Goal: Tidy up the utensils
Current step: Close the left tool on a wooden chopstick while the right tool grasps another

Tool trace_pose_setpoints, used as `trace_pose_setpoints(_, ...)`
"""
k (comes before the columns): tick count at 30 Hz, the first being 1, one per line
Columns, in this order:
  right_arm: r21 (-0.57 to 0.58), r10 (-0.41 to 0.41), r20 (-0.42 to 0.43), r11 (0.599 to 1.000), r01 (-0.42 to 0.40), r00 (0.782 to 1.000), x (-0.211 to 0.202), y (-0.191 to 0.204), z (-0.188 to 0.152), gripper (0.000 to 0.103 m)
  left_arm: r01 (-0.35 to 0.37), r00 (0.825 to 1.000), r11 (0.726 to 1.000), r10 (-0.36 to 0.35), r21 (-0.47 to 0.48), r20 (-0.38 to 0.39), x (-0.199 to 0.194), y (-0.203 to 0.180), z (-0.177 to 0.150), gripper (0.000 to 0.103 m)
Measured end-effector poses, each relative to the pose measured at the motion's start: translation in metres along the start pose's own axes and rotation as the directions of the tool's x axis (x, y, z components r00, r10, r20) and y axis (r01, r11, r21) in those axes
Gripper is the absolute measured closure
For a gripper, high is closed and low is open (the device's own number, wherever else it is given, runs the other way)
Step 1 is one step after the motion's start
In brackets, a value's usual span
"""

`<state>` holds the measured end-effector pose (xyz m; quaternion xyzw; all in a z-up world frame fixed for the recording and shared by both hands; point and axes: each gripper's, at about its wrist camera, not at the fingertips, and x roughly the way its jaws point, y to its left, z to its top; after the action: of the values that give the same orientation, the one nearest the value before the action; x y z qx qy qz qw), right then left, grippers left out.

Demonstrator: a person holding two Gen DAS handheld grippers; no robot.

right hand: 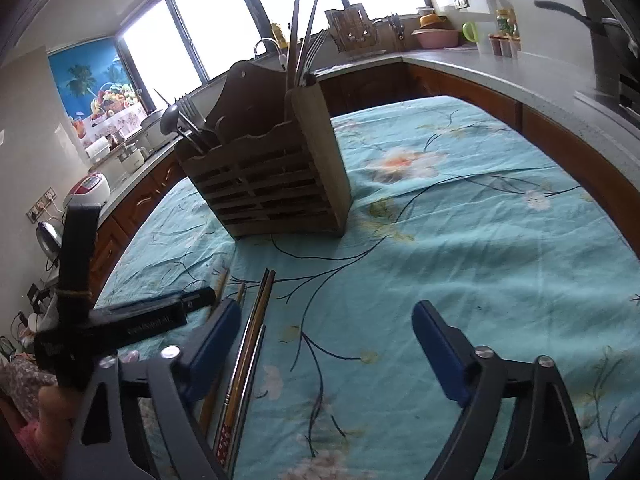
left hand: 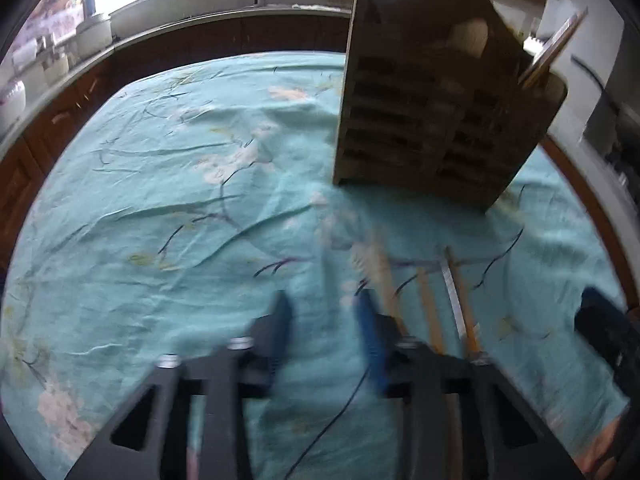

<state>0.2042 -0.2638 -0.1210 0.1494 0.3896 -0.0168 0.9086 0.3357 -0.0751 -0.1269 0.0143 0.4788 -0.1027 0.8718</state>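
A slatted wooden utensil holder (right hand: 272,176) stands on the teal flowered tablecloth (right hand: 460,240), with forks and a ladle (right hand: 180,120) in its left section and tall cutlery (right hand: 304,48) at its right corner. Several chopsticks (right hand: 252,332) lie in front of it. My right gripper (right hand: 326,340) is open over them. A dark pair lies between its fingers, close to the left pad (right hand: 216,332) and not pinched. In the left wrist view the blurred holder (left hand: 440,120) is ahead. My left gripper (left hand: 326,320) shows a narrow gap with only cloth in it. Wooden chopsticks (left hand: 430,308) lie just right of its blue pad (left hand: 372,332).
A counter (right hand: 540,80) wraps around the table, carrying a rice cooker (right hand: 88,188), a pink bowl (right hand: 436,38) and a black pan (right hand: 600,24). The left tool's black body (right hand: 152,316) lies close beside my right gripper, with a hand (right hand: 52,404) on it. Bare cloth (left hand: 160,200) spreads left of the holder.
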Motion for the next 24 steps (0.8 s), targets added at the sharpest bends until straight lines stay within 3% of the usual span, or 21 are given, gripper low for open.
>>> trace_pose_setpoints(2,-0.007,0.004,-0.010,1.000,-0.004,1.000,0.006,0.004,0.000,0.028,0.013,1.000,1.000,-0.013,-0.001,0.007,-0.001,0.006,-0.006,0.090)
trace_pose_setpoints(4,-0.018,0.010,-0.021,1.000,-0.011,1.000,0.012,0.011,0.000,0.037,0.030,1.000,0.999,-0.030,-0.015,-0.001,-0.003,0.013,-0.010,0.092)
trace_pose_setpoints(10,-0.046,0.030,-0.075,0.998,-0.034,0.997,0.034,0.030,-0.001,0.057,0.134,0.991,0.987,-0.135,-0.089,-0.005,-0.007,0.025,-0.002,0.092)
trace_pose_setpoints(14,-0.068,0.030,-0.115,0.997,-0.038,0.993,0.049,0.038,-0.001,0.071,0.129,0.992,0.988,-0.130,-0.089,-0.003,-0.009,0.024,0.005,0.092)
trace_pose_setpoints(16,-0.076,0.029,-0.148,0.996,-0.040,0.989,0.058,0.040,0.001,0.083,0.125,0.992,0.988,-0.125,-0.092,-0.001,-0.009,0.027,0.005,0.092)
trace_pose_setpoints(24,-0.143,-0.008,-0.202,0.989,-0.022,0.979,0.081,0.055,0.010,0.089,0.129,0.991,0.986,-0.131,-0.109,-0.010,-0.020,0.031,0.001,0.091)
